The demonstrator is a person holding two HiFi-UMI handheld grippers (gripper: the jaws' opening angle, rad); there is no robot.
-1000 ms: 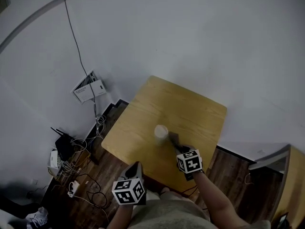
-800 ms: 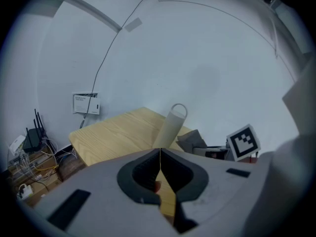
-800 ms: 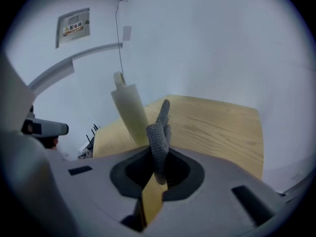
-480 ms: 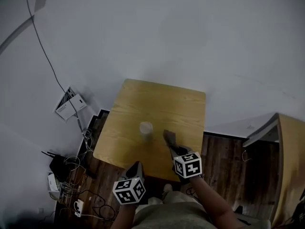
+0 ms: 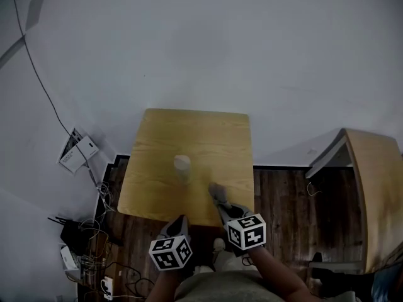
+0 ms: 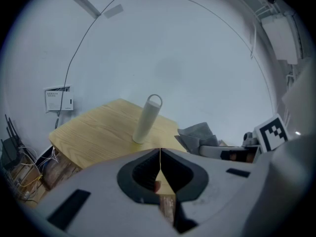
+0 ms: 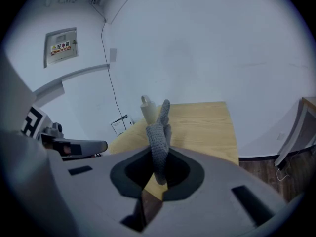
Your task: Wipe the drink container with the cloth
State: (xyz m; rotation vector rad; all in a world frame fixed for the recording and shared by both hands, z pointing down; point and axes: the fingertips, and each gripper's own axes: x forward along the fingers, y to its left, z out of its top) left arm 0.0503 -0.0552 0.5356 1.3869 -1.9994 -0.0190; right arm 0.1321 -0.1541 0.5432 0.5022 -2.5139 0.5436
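Now the right gripper (image 5: 221,204) has drawn back toward the near edge of the wooden table (image 5: 208,134), its jaws clamped on the grey cloth (image 5: 218,192), which sticks up and forward from between them in the right gripper view (image 7: 159,135). A second ago the cloth sat just beside the drink container (image 5: 181,163); a clear gap of bare tabletop now lies between the two.

The container, a pale cylinder with a loop on its lid, stands upright near the middle of the table, at the spot it held before, and shows plainly in the left gripper view (image 6: 146,118).

The left gripper (image 5: 179,221) stays off the table's near edge, its jaws pressed together with nothing between them (image 6: 160,154).

The head view has also swung: the table now lies squarer in the picture, the wall box (image 5: 77,150) has slid lower left, and more of a second wooden piece of furniture (image 5: 373,187) shows at the right above the dark plank floor (image 5: 283,194).
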